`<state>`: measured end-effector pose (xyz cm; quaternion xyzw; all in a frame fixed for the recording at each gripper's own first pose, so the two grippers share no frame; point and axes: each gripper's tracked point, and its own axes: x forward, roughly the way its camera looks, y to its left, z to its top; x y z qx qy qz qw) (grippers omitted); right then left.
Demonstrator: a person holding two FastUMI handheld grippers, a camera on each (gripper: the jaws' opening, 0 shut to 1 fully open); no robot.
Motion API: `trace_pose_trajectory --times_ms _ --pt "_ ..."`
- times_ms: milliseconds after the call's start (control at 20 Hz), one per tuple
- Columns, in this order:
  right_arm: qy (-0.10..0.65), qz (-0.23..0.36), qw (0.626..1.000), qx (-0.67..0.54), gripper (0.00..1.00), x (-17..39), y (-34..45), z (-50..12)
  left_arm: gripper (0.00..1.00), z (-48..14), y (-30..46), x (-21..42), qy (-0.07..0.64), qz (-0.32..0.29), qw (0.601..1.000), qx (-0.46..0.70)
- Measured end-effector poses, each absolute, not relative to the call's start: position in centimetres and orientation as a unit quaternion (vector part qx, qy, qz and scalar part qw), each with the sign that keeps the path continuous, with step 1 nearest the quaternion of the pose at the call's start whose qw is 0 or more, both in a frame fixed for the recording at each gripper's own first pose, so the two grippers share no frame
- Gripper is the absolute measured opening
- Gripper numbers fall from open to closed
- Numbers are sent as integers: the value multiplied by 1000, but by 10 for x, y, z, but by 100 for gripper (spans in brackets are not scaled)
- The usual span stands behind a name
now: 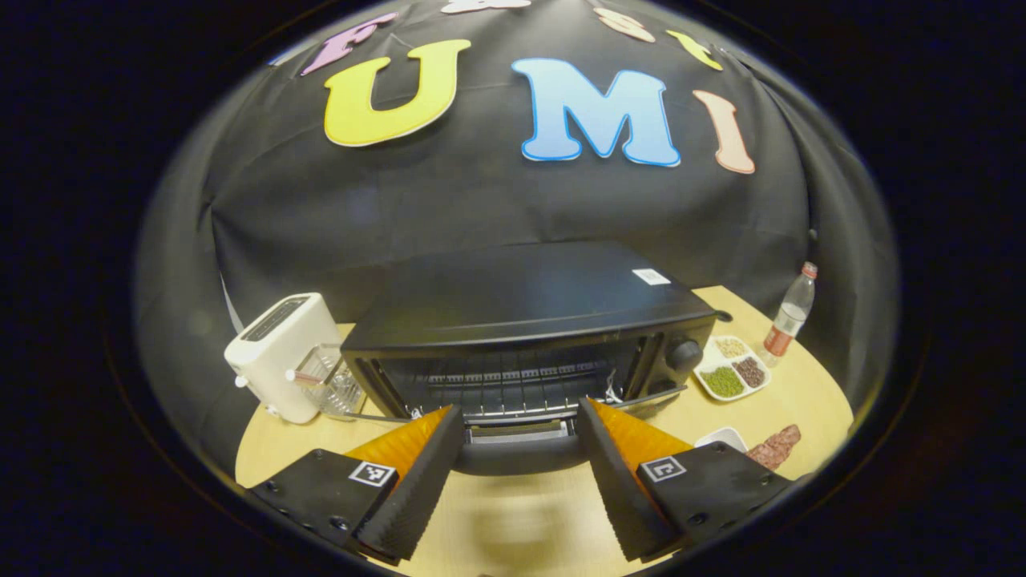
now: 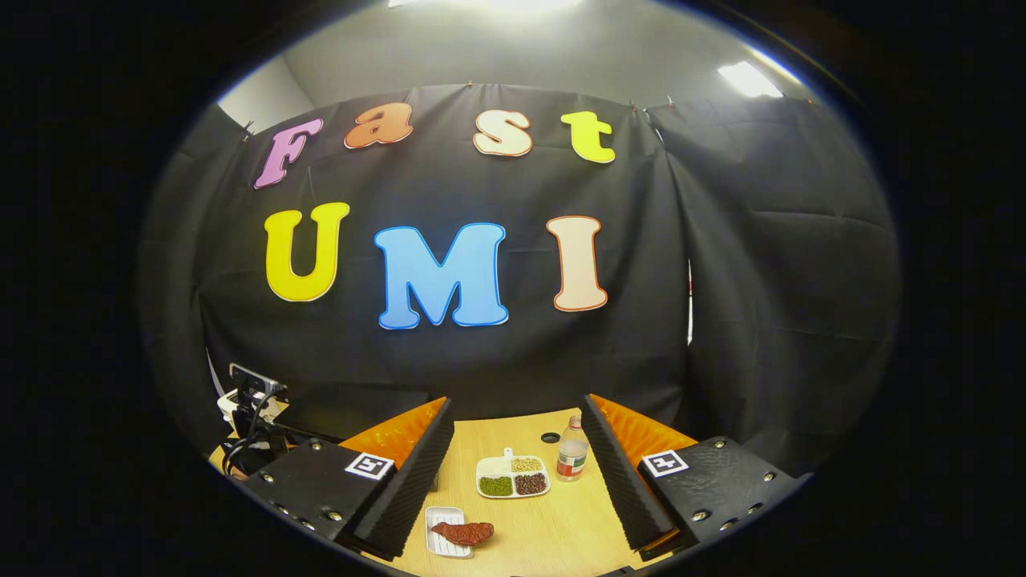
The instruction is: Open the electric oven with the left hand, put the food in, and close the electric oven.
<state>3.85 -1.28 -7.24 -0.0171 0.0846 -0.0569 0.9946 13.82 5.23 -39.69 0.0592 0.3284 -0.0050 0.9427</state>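
Note:
The black electric oven (image 1: 529,296) stands in the middle of the wooden table, and its dark top (image 2: 353,409) lies at the left in the right gripper view. Its door (image 1: 521,458) hangs down toward me and the wire rack (image 1: 513,385) inside is exposed. My left gripper (image 1: 520,406) is open, one finger on each side of the lowered door's front edge, not pressing it. The food, a reddish-brown slab (image 2: 463,531), lies on a small white plate (image 2: 439,545); the same food (image 1: 773,447) sits right of the oven. My right gripper (image 2: 517,449) hangs open above the table beyond the plate.
A white toaster (image 1: 280,357) and a clear glass cup (image 1: 333,385) stand left of the oven. A divided white dish of beans (image 2: 513,477) and a plastic bottle (image 2: 571,458) sit at the back right. The other gripper's camera and cable (image 2: 248,393) are at far left.

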Motion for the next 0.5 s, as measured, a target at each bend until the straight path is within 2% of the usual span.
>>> trace_pose_trajectory --times_ms 500 --pt "89 -41 995 -26 97 36 2 -75 99 -417 51 101 347 -8 935 76"
